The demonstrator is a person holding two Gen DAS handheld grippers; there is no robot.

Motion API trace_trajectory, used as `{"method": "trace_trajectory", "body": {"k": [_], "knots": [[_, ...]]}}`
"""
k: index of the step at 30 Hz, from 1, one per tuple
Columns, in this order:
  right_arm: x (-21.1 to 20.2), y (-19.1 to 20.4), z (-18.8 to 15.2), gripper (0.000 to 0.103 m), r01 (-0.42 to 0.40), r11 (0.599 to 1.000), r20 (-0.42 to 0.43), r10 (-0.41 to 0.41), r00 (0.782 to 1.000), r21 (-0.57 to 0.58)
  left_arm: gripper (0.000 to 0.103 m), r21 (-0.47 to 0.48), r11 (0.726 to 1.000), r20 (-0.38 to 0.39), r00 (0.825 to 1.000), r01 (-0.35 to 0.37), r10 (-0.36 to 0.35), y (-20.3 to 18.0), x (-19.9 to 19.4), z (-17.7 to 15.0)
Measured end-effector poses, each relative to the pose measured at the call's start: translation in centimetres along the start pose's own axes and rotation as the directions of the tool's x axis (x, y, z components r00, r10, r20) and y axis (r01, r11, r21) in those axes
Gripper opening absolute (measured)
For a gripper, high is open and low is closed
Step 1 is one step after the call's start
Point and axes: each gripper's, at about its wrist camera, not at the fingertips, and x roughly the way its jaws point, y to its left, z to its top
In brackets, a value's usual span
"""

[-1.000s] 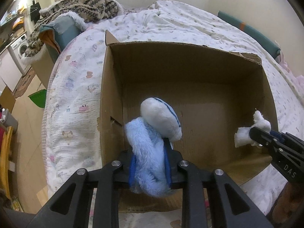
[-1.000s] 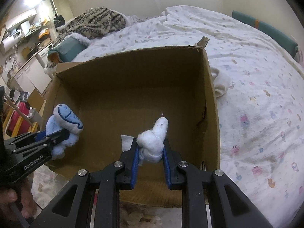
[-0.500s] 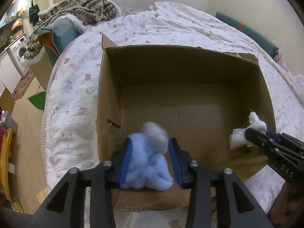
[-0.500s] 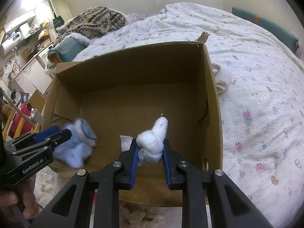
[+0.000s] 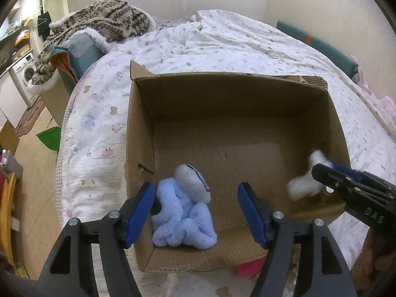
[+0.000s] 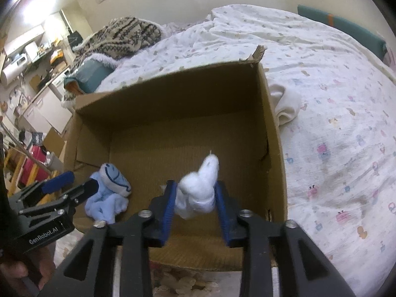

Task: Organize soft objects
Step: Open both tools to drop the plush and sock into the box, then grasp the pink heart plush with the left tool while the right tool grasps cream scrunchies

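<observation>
An open cardboard box (image 5: 138, 128) stands on the bed; it also shows in the right wrist view (image 6: 274, 133). A blue and white plush toy (image 5: 184, 212) lies on the box floor in the near left corner, also seen in the right wrist view (image 6: 109, 193). My left gripper (image 5: 195, 210) is open, with its jaws spread on either side of the plush and not gripping it. My right gripper (image 6: 195, 203) is shut on a white soft toy (image 6: 198, 188) and holds it over the near right part of the box; the toy also shows in the left wrist view (image 5: 307, 183).
The box sits on a white patterned quilt (image 5: 222, 44). A cream cloth (image 6: 284, 109) lies beside the box's right wall. A knitted blanket (image 5: 104, 19) is piled on a teal cushion (image 5: 81, 52) at the bed's far left. Floor and furniture lie to the left.
My left gripper opened and let go of the blue plush, which dropped onto the box floor. My right gripper kept hold of the white toy and stayed over the box.
</observation>
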Motion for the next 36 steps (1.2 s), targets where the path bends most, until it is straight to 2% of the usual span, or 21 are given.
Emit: {"method": "trace_trajectory", "body": {"k": [1, 17, 27, 36], "knots": [[-0.4, -0.1, 0.0, 0.076, 0.001, 1.0, 0.017, -0.002, 1.0, 0.009, 0.067, 0.0, 1.0, 0.005, 1.0, 0.0, 0.0, 0.0, -0.1, 0.0], [-1.3, -0.5, 0.3, 0.076, 0.01, 0.999, 0.034, -0.011, 0.999, 0.04, 0.067, -0.003, 1.0, 0.029, 0.999, -0.025, 0.025, 0.3, -1.4, -0.4], [-3.2, -1.1, -0.8, 0.076, 0.025, 0.997, 0.038, -0.028, 0.999, 0.077, 0.067, -0.045, 0.998, 0.043, 0.998, -0.034, 0.036, 1.5, -3.5, -1.1], [-5.4, -0.3, -1.7, 0.076, 0.065, 0.997, 0.059, -0.068, 0.996, 0.038, 0.067, -0.082, 0.996, 0.041, 0.999, -0.026, 0.029, 2.0, -5.4, -2.5]]}}
